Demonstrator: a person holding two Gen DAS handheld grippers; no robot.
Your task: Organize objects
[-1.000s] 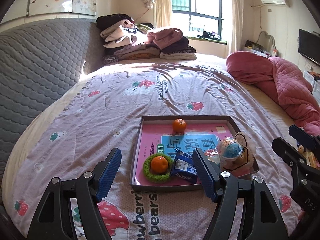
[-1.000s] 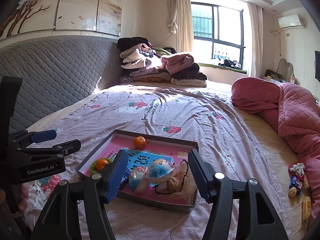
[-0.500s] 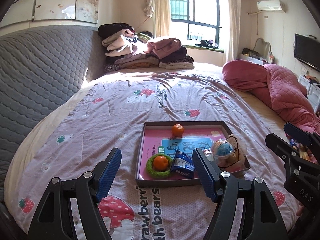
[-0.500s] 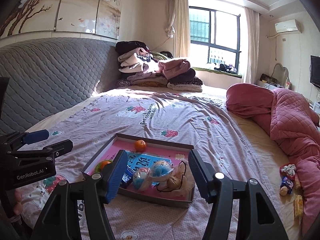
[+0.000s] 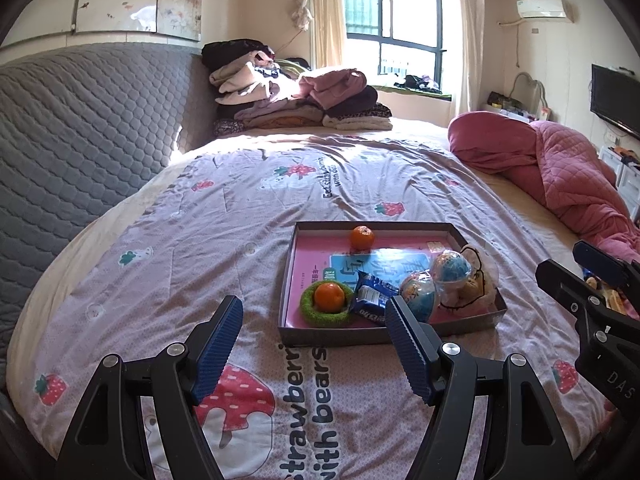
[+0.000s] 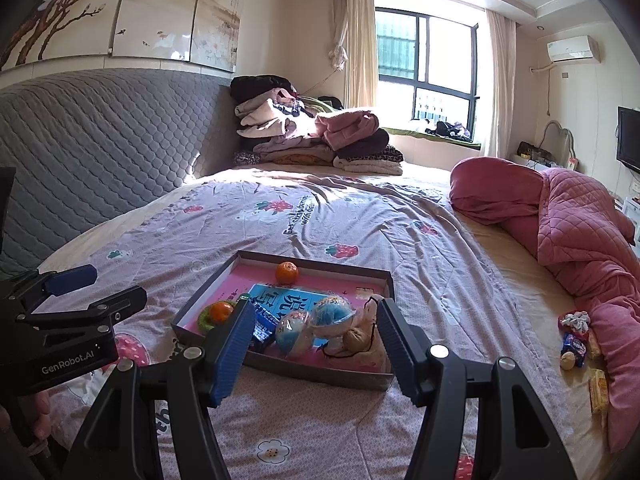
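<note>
Both tools hung over the near edge of the bed [image 5: 248, 216], their jaws spread wide with nothing between the pads. The left tool [image 5: 314, 346] faced the shallow box tray [image 5: 286, 280] from just short of its near wall; the right tool [image 6: 312, 344] looked at the same tray from the right, its fingers framing the two clear balls.

The tray already held most of the load: one orange [image 5: 362, 237] at the far wall, a second orange [image 5: 329, 296] seated in a green ring [image 5: 308, 310], a blue snack packet [image 5: 370, 300], two globe-like balls [image 6: 332, 314] and a pale soft toy [image 6: 360, 336] at the near right corner. Well apart from all that, on the right side of the bed against the pink quilt [image 6: 580, 224], lay a small cluster of leftovers [image 6: 574, 344]: what looked like another blue packet, a knotted bit of cloth and a yellowish wrapper, though they were too small to name for certain.

The step in hand seemed to be choosing the next stray. It would go best for the right tool, being nearer, to swing right toward that cluster, keep its jaws wide, come down on one item alone, and pinch a packet across its flat faces so the bedding did not bunch up with it.
</note>
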